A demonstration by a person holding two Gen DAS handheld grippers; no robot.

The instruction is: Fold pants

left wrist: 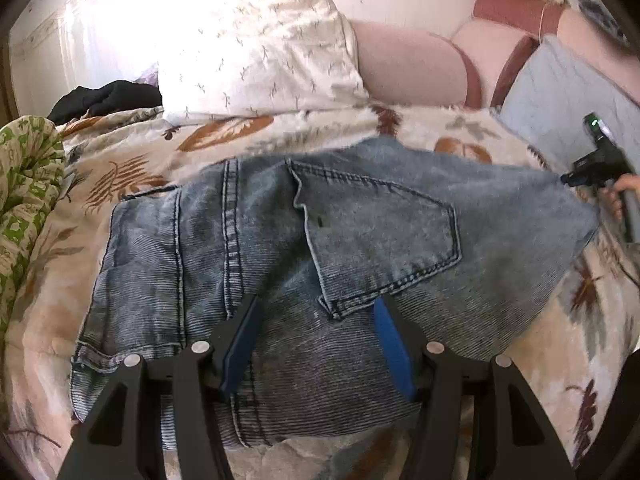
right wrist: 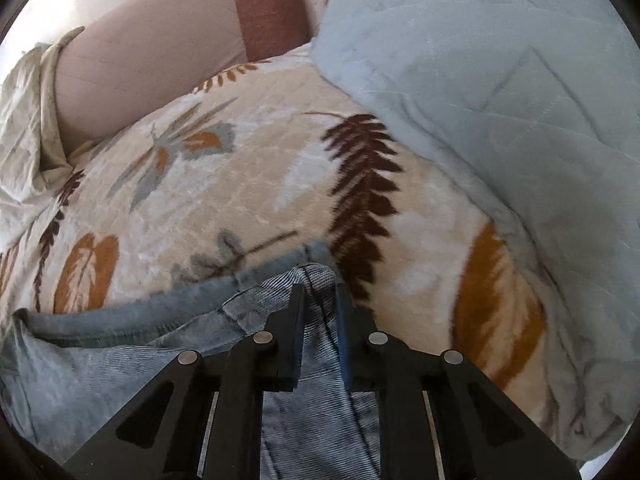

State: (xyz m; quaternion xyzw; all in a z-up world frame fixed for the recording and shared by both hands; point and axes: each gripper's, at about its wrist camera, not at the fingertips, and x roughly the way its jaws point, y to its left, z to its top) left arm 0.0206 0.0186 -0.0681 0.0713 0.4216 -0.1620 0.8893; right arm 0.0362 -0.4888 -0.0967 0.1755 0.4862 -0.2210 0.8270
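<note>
Left wrist: my left gripper [left wrist: 316,336] hovers half-open over the pants [left wrist: 304,248], spread on the leaf-print blanket [left wrist: 132,152], gripping nothing.

Right wrist: my right gripper [right wrist: 320,300] pinches a denim edge, probably to draw it across for folding.

Jeans [left wrist: 280,240]: washed blue denim, matt, fine ribbed weave, raised double-stitched seams. Blanket [right wrist: 248,184] under them: plush fleece, slight sheen, leaf print. Pillow [left wrist: 260,52]: thin crinkled cotton, matt. Grey quilt [right wrist: 500,80]: soft stitched cloth, matt. Sofa back [left wrist: 408,64]: pink and maroon short-pile upholstery. Left gripper [left wrist: 316,336]: matt black plastic arms, shiny metal pivot pins, blue rubbery pads [left wrist: 390,344]. Right gripper [right wrist: 320,300]: same black plastic and metal pins.
</note>
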